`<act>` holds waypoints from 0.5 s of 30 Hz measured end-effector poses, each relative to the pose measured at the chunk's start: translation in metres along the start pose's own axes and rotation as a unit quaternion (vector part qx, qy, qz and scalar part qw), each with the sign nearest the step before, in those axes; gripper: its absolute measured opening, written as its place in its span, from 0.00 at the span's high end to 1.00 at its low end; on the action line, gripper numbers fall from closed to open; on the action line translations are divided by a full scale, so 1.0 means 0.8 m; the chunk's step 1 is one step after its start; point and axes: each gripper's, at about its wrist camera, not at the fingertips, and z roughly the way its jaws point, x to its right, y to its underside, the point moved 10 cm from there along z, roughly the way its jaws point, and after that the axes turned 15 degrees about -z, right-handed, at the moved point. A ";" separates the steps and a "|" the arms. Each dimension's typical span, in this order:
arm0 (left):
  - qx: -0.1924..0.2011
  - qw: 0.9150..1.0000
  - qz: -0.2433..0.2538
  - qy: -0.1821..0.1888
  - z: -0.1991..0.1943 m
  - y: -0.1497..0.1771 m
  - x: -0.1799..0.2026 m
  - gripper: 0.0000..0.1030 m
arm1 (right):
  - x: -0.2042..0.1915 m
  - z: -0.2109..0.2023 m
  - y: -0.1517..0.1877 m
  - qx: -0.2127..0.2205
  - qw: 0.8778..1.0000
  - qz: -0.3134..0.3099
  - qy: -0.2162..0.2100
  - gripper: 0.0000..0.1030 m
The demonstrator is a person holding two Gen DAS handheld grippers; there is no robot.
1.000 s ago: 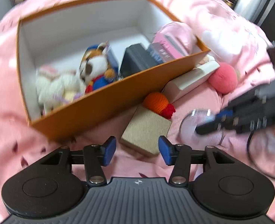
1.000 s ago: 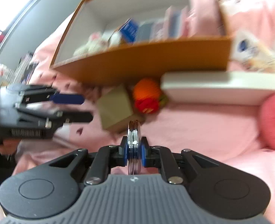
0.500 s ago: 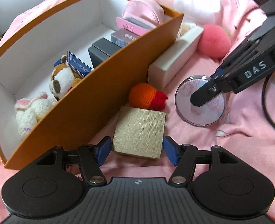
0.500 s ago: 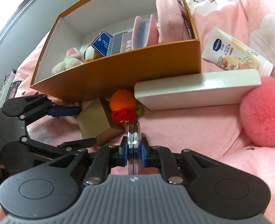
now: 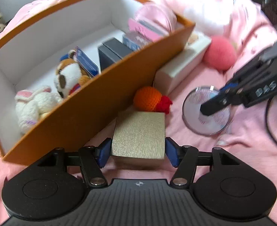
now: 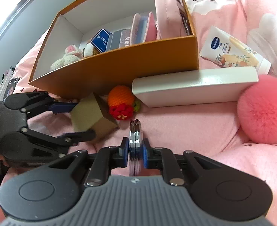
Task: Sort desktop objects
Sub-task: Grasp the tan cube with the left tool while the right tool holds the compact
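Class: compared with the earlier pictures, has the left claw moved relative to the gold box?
Yes. The left claw has closed in on the gold box; its fingers now straddle it.

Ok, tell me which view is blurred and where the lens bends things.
Left wrist view: motion-smeared toward the top right, the pink pouch and right hand-held gripper soft; orange box wall bows. Right wrist view: sharp, white box crisp, edges curved by fisheye.

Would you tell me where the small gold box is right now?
In the left wrist view, the gold box lies on the pink bedding between the left gripper's closing jaws, beside the orange storage box and just below the crocheted orange.
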 end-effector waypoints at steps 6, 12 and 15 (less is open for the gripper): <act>0.027 0.998 -0.046 0.040 -0.053 -0.009 -0.009 0.33 | -0.008 -0.023 -0.009 0.022 1.000 -0.014 0.013 0.86; 0.068 0.994 -0.060 0.064 -0.108 -0.054 -0.004 0.33 | -0.023 -0.067 -0.037 0.058 0.997 -0.054 0.026 0.86; 0.088 0.992 -0.066 0.057 -0.126 -0.081 -0.010 0.33 | -0.032 -0.089 -0.056 0.079 0.994 -0.073 0.015 0.86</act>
